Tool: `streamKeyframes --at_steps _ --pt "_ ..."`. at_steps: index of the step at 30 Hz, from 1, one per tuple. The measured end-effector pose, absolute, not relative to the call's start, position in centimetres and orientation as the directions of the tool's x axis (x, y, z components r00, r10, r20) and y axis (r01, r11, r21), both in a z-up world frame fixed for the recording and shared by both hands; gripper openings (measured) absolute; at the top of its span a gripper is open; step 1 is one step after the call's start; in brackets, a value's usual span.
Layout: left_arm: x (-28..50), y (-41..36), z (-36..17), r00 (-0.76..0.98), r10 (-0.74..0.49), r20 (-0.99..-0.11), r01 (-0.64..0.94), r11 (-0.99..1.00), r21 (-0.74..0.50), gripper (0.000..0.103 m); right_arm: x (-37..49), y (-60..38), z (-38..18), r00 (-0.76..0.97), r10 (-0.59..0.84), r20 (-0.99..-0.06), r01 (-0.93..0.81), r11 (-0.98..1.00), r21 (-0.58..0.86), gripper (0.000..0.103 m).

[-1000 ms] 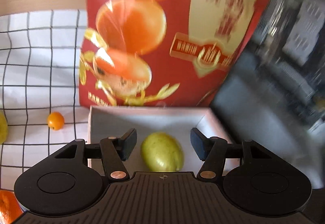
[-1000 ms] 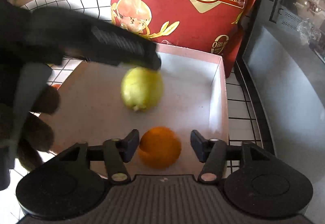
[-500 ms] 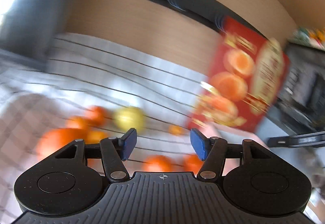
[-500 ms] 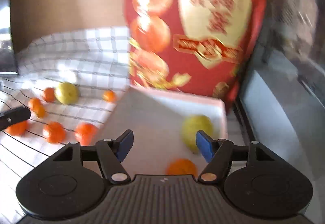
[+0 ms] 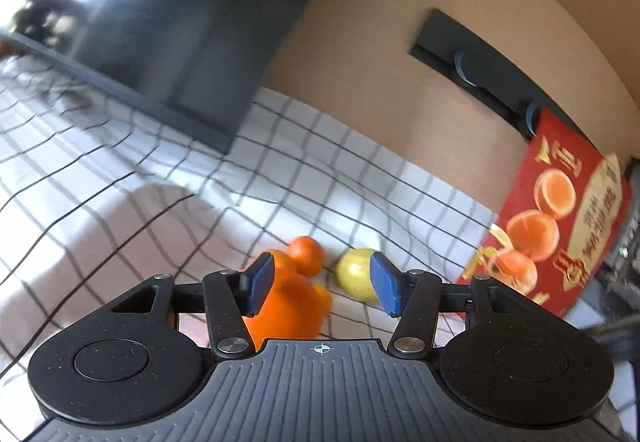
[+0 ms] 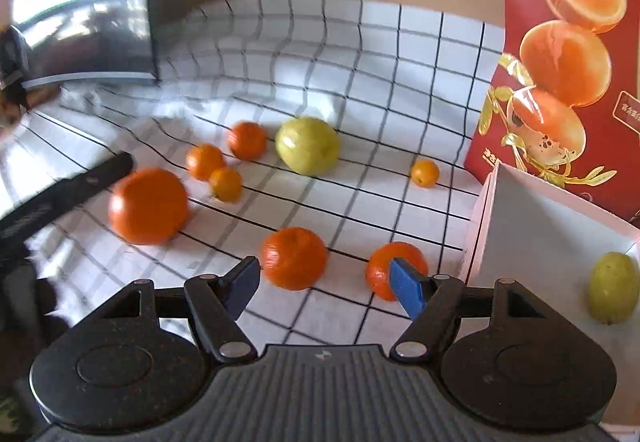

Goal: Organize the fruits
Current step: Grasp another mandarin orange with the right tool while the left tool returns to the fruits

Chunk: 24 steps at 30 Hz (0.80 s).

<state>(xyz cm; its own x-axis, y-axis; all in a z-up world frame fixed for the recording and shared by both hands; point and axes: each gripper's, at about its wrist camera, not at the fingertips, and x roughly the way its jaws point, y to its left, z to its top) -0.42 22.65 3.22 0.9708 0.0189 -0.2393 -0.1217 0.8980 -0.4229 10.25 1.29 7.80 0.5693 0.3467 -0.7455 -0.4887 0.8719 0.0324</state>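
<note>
Both hands have left the white box (image 6: 520, 226) & swung back over the loose fruit, so 2 fruits look put away & the next pick is starting. Only the green fruit in the box (image 6: 614, 292) shows now, at the far right; the orange one dropped there is out of view.

Going left to right on the checked cloth (image 6: 400, 53) on the table: the left gripper (image 5: 322, 288) is low over the left bunch. Its fingers are closing, medium-wide, not yet pressing on anything. The big orange (image 5: 288, 308) sits just in front, partly between them, closer to the left finger. Behind it are a small orange (image 5: 306, 256) & a yellow-green fruit (image 5: 356, 274), the last one near the right finger.

Then the right gripper (image 6: 324, 288), tilted down over the near middle. Its fingers are opening, fairly wide, holding nothing. A mandarin (image 6: 294, 258) lies just past the left finger, in the gap. Another mandarin (image 6: 384, 270) is partly hidden behind the right finger. Far behind sit more small oranges & a green fruit (image 6: 308, 145). The red bag (image 6: 568, 41) stands at the right, behind the box.
</note>
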Motion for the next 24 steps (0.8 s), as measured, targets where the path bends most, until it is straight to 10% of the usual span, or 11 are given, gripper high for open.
streamKeyframes --at_steps 13,24 --pt "-3.1 26.2 2.2 0.96 0.196 -0.199 -0.276 0.767 -0.579 0.058 11.0 5.3 4.6 0.567 0.351 -0.746 -0.517 0.856 0.009 0.061" --pt "0.6 21.8 3.0 0.963 -0.041 -0.266 -0.072 0.913 -0.402 0.058 7.1 3.6 4.5 0.547 0.38 -0.746 -0.553 0.833 0.019 0.046"
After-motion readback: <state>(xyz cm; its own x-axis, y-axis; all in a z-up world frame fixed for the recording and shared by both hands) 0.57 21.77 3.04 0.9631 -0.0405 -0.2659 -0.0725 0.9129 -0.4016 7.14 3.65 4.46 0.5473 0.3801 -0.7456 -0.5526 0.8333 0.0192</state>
